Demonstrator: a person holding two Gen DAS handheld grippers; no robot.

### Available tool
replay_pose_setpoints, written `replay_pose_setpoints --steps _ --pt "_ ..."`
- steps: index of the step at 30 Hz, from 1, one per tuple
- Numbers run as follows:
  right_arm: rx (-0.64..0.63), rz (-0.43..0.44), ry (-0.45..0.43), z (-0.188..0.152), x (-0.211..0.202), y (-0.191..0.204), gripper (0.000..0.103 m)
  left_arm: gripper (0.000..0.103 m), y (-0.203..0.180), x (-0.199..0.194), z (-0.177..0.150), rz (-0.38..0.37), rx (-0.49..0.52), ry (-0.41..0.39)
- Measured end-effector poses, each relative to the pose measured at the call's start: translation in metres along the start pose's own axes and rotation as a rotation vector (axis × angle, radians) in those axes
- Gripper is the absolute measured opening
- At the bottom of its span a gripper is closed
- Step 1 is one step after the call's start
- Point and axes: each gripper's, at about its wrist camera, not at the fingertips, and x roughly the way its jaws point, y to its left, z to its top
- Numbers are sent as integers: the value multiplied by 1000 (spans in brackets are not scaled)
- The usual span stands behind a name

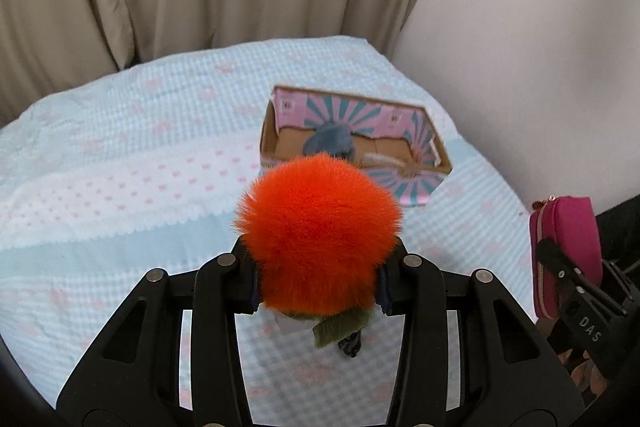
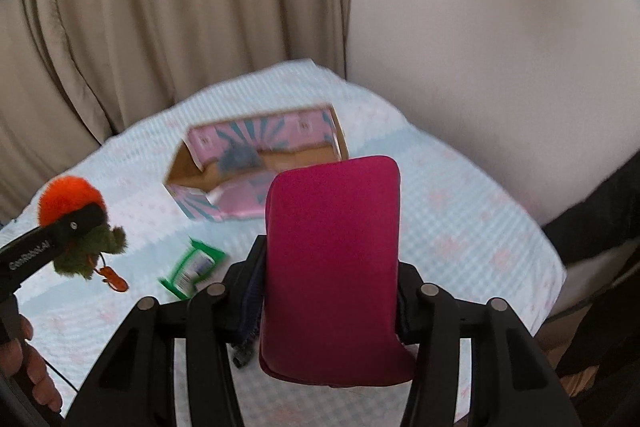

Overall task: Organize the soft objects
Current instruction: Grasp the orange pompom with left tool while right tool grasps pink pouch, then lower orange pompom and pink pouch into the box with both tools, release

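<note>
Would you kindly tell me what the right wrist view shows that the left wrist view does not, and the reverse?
Only the right wrist view shows the green-edged packet lying on the bedspread and the small orange tag dangling under the toy. Only the left wrist view shows the pouch's gold zip. Both show the fluffy orange pom-pom toy in the left gripper, the magenta fabric pouch in the right gripper, and the pink patterned cardboard box.

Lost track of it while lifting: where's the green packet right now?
In the right wrist view, the green packet lies on the bedspread, lower left of the open box, between the orange pompom and the pink pouch.
</note>
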Motion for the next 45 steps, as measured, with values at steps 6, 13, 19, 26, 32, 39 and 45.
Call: replay_pose_setpoints --steps 6,13,19,26,32,39,45 --pt "-41 58 -51 54 -22 15 47 37 -7 -18 48 11 -18 -21" --pt "-68 136 -50 112 -11 17 47 37 -26 -9 102 40 -39 -21" --pt "-90 195 -22 154 21 6 47 37 -43 28 137 66 -74 4" --pt "-150 265 49 191 84 -6 47 37 -60 102 169 98 -111 93" --pt "-208 326 123 205 153 -11 47 37 -70 172 180 125 -120 189" --pt "-232 376 243 197 229 -11 47 37 -76 250 175 153 -98 314" --pt "-252 399 347 174 279 -7 47 37 -80 320 165 148 -71 443"
